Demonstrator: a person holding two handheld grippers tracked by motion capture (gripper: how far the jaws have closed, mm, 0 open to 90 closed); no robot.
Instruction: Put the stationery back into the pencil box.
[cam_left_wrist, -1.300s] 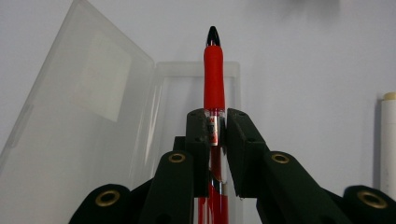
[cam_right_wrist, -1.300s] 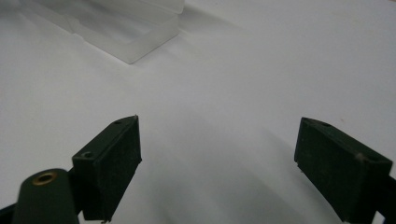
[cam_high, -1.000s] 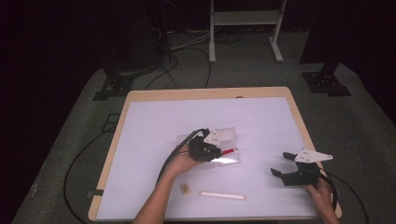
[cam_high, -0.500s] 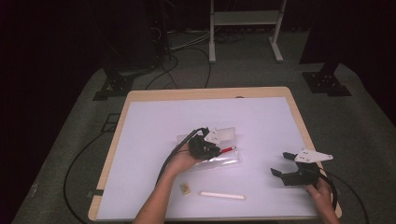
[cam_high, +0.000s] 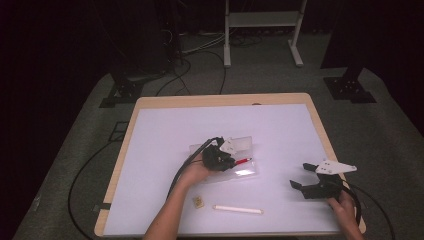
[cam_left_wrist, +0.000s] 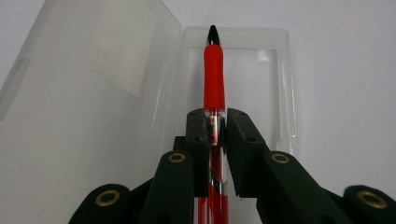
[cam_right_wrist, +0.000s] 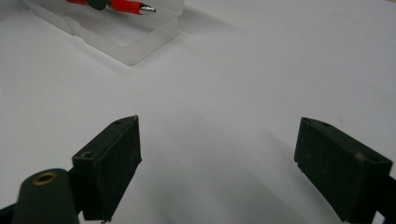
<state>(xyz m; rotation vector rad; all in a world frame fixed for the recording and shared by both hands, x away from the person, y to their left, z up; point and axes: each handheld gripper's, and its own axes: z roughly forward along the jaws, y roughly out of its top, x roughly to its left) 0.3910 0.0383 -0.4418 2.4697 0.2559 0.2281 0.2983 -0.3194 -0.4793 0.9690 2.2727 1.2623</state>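
While its jaws clamp the red pen (cam_left_wrist: 214, 88) by the clear barrel, the left gripper (cam_high: 218, 158) holds it over the open clear case (cam_left_wrist: 243, 84) near the bench's (cam_high: 165, 125) middle. The right gripper (cam_high: 306, 176), jaws wide apart, hovers near the right edge. The high view adds a white stick (cam_high: 238, 209) and small tan piece (cam_high: 198, 201) by the near edge, on grey carpet (cam_high: 380, 130).

You have one red pen (cam_left_wrist: 214, 79), one clear plastic case (cam_high: 245, 172), one white stick (cam_high: 238, 209) near you, one small tan block (cam_high: 198, 201) left of it, and two grippers.
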